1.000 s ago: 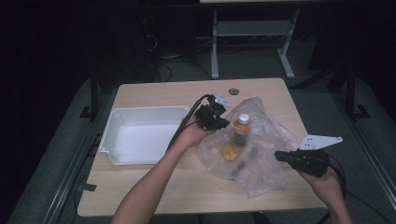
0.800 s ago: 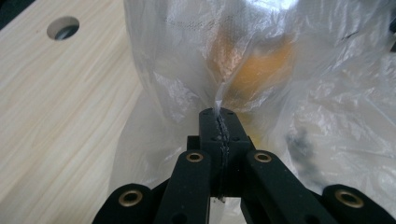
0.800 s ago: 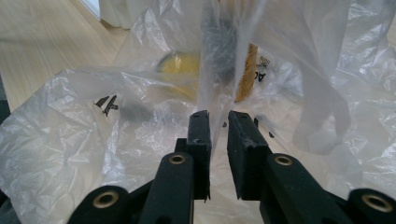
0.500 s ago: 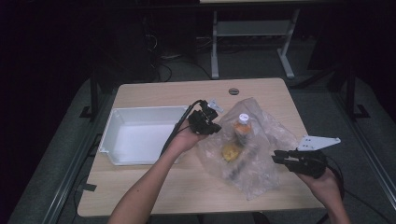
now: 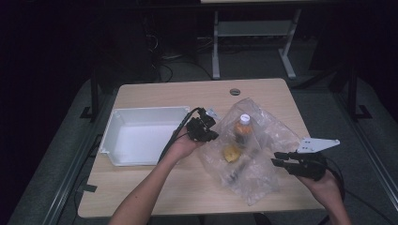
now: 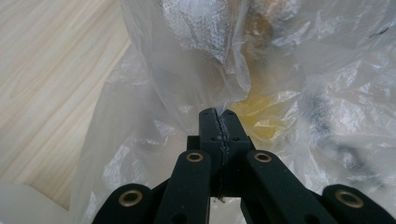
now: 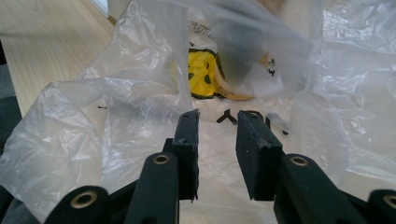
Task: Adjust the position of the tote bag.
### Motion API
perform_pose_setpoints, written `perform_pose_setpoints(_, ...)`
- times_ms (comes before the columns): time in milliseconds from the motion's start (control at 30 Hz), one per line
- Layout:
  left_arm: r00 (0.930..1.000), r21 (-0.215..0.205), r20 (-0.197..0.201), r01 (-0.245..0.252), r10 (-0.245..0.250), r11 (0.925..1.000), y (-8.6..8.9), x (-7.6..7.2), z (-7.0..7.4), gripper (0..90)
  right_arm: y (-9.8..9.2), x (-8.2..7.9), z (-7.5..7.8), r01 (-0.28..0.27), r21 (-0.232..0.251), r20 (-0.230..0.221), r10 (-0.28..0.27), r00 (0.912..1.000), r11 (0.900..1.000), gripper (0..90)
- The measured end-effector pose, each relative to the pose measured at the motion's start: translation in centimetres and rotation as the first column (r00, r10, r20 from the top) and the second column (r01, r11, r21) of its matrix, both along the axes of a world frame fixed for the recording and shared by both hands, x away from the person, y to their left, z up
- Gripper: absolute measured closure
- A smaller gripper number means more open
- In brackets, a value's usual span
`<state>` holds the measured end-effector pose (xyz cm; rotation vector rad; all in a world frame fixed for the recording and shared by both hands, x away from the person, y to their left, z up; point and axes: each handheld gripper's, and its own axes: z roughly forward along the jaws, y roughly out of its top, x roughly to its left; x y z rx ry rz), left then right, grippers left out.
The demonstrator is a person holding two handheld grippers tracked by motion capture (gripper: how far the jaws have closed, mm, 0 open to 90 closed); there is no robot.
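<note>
Plastic film of the clear bag (image 6: 187, 60) is pinched by the left gripper (image 6: 218, 114), its jaws pressed together on a fold. The bag (a bottle (image 5: 242, 126) and a yellow item (image 7: 205, 74) are held inside) lies on the table (image 5: 155, 93); the right gripper (image 7: 217, 119), jaws just opened and apart, is kept at its edge.

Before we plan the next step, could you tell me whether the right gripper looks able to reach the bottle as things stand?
Probably not directly. The right gripper stands open at the bag's near edge, but the bottle lies inside, wrapped in film, while the left gripper pinches that film shut.
</note>
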<state>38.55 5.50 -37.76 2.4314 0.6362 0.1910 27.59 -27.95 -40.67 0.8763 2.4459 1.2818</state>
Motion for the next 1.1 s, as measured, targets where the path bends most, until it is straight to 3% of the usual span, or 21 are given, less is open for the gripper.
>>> perform_pose_setpoints(667,0.9997,-0.006,-0.026,0.004,-0.004,1.0000,0.8,-0.9,-1.6,90.0,0.4,-0.1,0.1,-0.036,0.015,-0.007,0.036,0.9993,0.999,65.1)
perform_pose_setpoints(900,0.9996,-0.002,-0.027,0.004,-0.004,1.0000,1.0,-1.0,-1.8,90.0,0.2,-0.6,0.9,-0.046,0.021,0.012,0.046,0.9989,0.999,64.5)
perform_pose_setpoints(1100,0.9996,-0.007,-0.028,-0.002,0.002,1.0000,1.1,-0.9,-1.6,90.0,0.2,-1.3,2.0,-0.082,0.054,0.020,0.081,0.9965,0.995,62.4)
